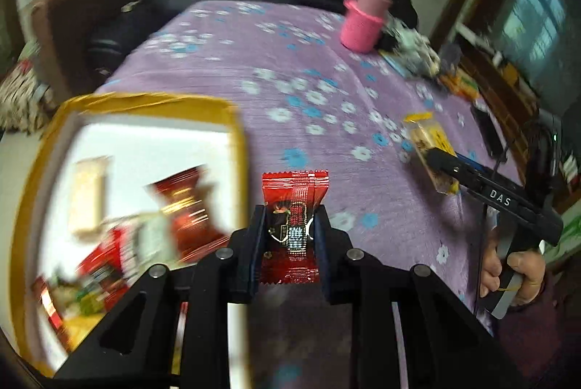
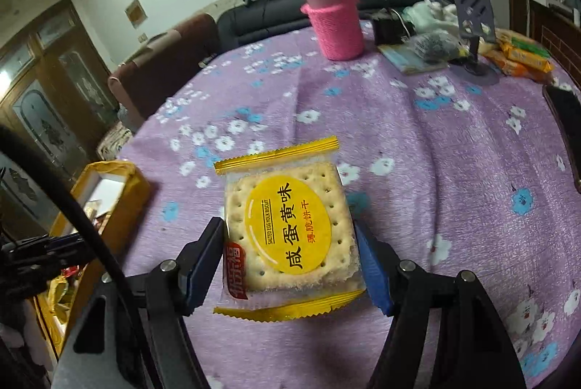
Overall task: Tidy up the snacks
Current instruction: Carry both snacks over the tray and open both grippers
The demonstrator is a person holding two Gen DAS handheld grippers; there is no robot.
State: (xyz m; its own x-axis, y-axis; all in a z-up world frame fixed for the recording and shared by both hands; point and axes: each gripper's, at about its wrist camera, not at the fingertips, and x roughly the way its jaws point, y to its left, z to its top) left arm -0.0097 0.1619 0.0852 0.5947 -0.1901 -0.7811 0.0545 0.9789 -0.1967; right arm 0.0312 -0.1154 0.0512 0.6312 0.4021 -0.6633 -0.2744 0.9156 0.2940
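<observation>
left gripper [image 1: 288, 236]: fingers closed on the red candy packet [image 1: 294, 218], pinching its sides; the packet's long axis runs straight out along the fingers, its crimped end pointing away.
yellow box [image 1: 145, 100]: just left of the left gripper, open, white inside, other red wrappers already in it; blurred in the left wrist view.
key relation: the box lies to the left of the held candy packet, so the left gripper is judged the nearer one for a drop-off; the right gripper [image 2: 290, 258] is farther from the box, on its right.
right gripper: blue-padded fingers clamped on the two side edges of the biscuit packet [image 2: 287, 225], which is carried flat, crimped yellow ends near and far.
biscuit packet writing: "SALTED EGG YOLK BISCUIT", "咸蛋黄味", "薄脆饼干"; a red brand tag at its left edge, not legible.
candy packet writing: too small to read.
gripper body: "DAS" in white.
tabletop [image 2: 417, 142]: purple flowered cloth.
pink flask [image 2: 336, 22]: far side, well beyond the box.
</observation>
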